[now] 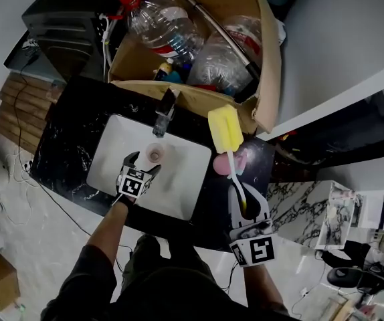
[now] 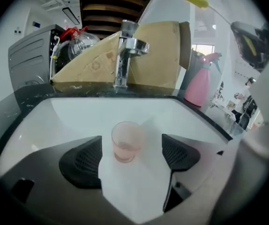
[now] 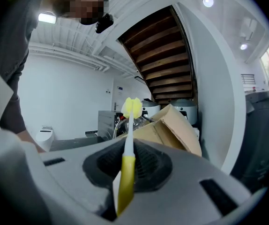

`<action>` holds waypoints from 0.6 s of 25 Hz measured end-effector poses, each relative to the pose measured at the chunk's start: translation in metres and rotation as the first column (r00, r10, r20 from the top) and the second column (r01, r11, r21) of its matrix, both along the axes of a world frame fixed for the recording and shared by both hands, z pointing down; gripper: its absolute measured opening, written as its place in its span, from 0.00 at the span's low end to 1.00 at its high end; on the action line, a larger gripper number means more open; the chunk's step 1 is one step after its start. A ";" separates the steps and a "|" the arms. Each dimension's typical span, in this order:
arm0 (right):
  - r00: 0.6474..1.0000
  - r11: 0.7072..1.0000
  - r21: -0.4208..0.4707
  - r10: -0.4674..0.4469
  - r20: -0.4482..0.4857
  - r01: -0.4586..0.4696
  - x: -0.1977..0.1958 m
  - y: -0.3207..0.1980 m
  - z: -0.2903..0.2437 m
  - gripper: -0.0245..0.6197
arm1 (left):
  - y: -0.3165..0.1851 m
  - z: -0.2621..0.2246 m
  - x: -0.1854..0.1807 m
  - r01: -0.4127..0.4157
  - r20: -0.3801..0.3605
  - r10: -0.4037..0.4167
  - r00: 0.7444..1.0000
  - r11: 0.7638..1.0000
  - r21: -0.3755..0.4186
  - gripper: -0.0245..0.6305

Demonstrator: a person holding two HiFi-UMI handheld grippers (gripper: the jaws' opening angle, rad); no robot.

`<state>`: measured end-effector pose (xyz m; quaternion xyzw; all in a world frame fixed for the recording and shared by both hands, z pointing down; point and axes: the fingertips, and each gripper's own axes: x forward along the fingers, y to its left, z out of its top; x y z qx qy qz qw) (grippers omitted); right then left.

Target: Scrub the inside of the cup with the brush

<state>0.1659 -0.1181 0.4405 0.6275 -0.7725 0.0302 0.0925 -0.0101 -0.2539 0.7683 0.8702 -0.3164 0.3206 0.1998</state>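
A translucent pink cup [image 1: 155,154] [image 2: 125,142] stands upright in the white sink [image 1: 112,146], below the faucet [image 1: 165,109]. My left gripper [image 1: 143,164] [image 2: 132,146] is down in the basin, open. The cup sits between its fingertips, with a gap to the pad on each side. My right gripper [image 1: 245,209] [image 3: 125,172] hovers over the counter to the right of the sink, shut on the yellow handle of the brush [image 1: 235,179] [image 3: 127,168]. The brush's yellow sponge head [image 1: 225,129] [image 3: 131,107] points away, up and toward the cardboard box.
A cardboard box [image 1: 262,79] holding big plastic bottles stands behind the sink on the black counter [image 1: 65,132]. A pink spray bottle [image 2: 198,81] stands right of the faucet [image 2: 125,55]. A grey appliance [image 1: 65,25] is at the back left.
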 end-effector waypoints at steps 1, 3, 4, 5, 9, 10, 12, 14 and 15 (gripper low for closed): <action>1.000 1.000 -0.006 0.000 0.001 0.000 0.001 -0.002 0.002 0.10 | -0.003 0.006 0.002 -0.004 0.009 0.004 1.000 1.000 -0.008 0.63; 1.000 1.000 -0.010 0.005 0.002 -0.005 0.004 -0.005 0.004 0.10 | -0.007 0.019 0.005 -0.015 0.033 0.016 0.999 1.000 -0.021 0.63; 1.000 1.000 -0.012 0.008 0.001 -0.008 0.005 -0.007 0.005 0.10 | -0.008 0.026 0.007 -0.018 0.043 0.019 0.999 0.999 -0.032 0.64; 1.000 1.000 -0.017 0.008 0.001 -0.008 0.006 -0.008 0.007 0.10 | -0.009 0.034 0.008 -0.020 0.053 0.022 0.998 0.999 -0.042 0.64; 1.000 0.999 -0.040 0.010 -0.001 -0.010 0.011 -0.011 0.012 0.10 | -0.011 0.056 0.012 -0.030 0.075 0.034 0.997 0.998 -0.055 0.66; 1.000 0.999 -0.050 0.015 -0.002 -0.015 0.014 -0.012 0.014 0.10 | -0.012 0.058 0.014 -0.033 0.079 0.037 0.996 0.998 -0.058 0.66; 1.000 0.998 -0.052 0.023 -0.001 -0.023 0.017 -0.016 0.016 0.10 | -0.012 0.065 0.016 -0.040 0.093 0.046 0.995 0.997 -0.067 0.66; 1.000 0.998 -0.063 0.020 -0.002 -0.020 0.017 -0.018 0.019 0.10 | -0.012 0.071 0.017 -0.043 0.109 0.052 0.993 0.996 -0.076 0.66; 1.000 0.997 -0.077 0.018 -0.005 -0.018 0.018 -0.019 0.021 0.10 | -0.013 0.074 0.017 -0.042 0.115 0.051 0.992 0.996 -0.078 0.66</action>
